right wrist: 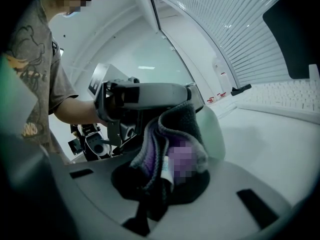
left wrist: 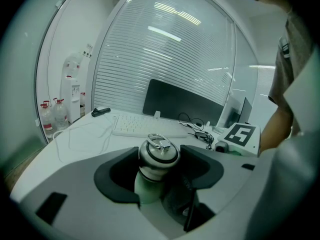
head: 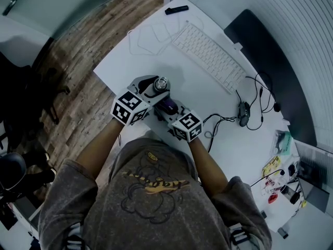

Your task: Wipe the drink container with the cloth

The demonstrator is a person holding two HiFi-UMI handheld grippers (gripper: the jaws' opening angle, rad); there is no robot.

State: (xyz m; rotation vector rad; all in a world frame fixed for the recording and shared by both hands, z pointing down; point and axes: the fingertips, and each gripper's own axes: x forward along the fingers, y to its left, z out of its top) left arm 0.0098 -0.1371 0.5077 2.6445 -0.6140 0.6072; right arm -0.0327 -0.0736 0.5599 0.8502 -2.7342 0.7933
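A pale green drink container (head: 161,82) with a metal ring cap stands upright on the white desk (head: 197,87) near its front edge. My left gripper (head: 152,89) is shut on it just under the cap, and the left gripper view shows the container (left wrist: 159,154) between the wide-set black pads (left wrist: 202,169). My right gripper (head: 169,109) is shut on a bunched grey and purple cloth (head: 167,106). In the right gripper view the cloth (right wrist: 180,129) lies pressed against the container's side (right wrist: 217,131), below the left gripper (right wrist: 145,96).
A white keyboard (head: 210,56) lies behind the container, with a thin white cable loop (head: 151,38) and a black stick (head: 177,9) further left. Black cables and a small device (head: 244,113) lie at the right. A dark monitor (head: 270,61) stands at the back. Wood floor (head: 78,87) lies beyond the desk's left edge.
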